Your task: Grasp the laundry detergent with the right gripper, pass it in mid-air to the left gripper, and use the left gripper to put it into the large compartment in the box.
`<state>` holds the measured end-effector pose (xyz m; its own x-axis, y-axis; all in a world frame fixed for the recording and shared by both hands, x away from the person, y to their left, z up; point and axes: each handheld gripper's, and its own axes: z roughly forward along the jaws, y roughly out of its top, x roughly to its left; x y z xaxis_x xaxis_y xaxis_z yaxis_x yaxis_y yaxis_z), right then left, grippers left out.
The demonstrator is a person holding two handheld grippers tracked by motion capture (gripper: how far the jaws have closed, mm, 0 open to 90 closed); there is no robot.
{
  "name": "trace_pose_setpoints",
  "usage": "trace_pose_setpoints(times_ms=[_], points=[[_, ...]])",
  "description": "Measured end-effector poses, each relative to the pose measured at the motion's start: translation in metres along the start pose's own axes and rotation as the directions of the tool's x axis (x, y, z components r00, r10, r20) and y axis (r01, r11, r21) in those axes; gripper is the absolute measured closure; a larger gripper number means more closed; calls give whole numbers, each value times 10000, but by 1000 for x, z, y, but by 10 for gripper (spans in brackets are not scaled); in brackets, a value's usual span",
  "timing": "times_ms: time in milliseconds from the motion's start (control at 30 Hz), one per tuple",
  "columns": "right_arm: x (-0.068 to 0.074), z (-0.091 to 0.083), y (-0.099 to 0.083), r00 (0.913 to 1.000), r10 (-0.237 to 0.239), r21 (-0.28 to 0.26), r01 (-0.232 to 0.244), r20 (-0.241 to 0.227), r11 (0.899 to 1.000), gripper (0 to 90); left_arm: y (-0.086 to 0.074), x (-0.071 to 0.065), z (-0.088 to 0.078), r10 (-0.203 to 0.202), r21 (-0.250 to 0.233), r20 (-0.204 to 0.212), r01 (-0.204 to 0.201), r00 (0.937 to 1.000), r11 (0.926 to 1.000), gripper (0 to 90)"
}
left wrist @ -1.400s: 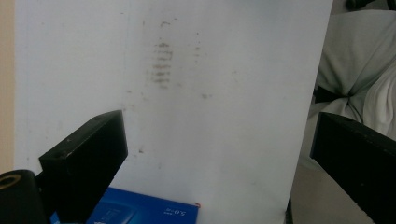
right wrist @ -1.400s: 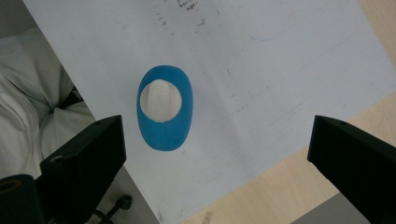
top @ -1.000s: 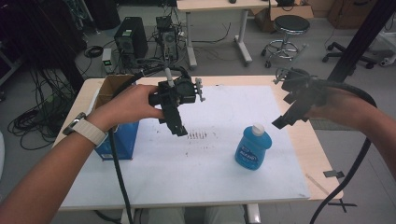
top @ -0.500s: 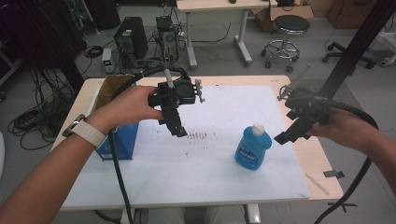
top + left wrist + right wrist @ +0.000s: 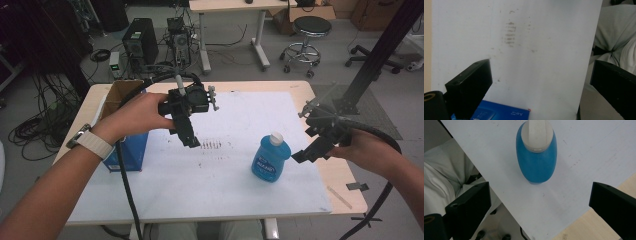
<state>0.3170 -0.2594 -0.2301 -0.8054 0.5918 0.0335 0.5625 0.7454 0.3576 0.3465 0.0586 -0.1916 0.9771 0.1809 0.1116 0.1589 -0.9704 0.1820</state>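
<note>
A blue bottle point(image 5: 270, 161) with a white cap stands upright on the white sheet point(image 5: 240, 120), right of the middle. My right gripper point(image 5: 311, 151) hovers just to its right, open, with its jaws wide apart. In the right gripper view the bottle point(image 5: 536, 155) lies ahead of my right gripper point(image 5: 539, 191), with nothing between the jaws. My left gripper point(image 5: 190, 135) is held above the sheet's middle left, pointing down. In its own view my left gripper point(image 5: 540, 71) is open and empty over the sheet.
A blue box point(image 5: 131, 150) stands at the table's left edge, with an open cardboard box point(image 5: 120, 92) behind it. Brown smudges point(image 5: 210, 145) mark the sheet near the middle. The wooden table point(image 5: 345, 190) shows bare at the right. Computers, cables and a stool stand on the floor beyond.
My right gripper has come down and nearer the person, ending low beside the bottle. The left gripper has barely moved.
</note>
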Motion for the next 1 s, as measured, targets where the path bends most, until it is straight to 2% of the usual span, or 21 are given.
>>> trace_pose_setpoints(times_ms=[567,1000], points=[[6,19,-14,9991,-202,-727,228,367,9971,38,-1,-1,7,4,26,113,-5,9999,10000,45],[7,37,-26,9992,-175,-1224,219,369,9922,34,0,0,9,-4,33,143,3,9999,10000,45]])
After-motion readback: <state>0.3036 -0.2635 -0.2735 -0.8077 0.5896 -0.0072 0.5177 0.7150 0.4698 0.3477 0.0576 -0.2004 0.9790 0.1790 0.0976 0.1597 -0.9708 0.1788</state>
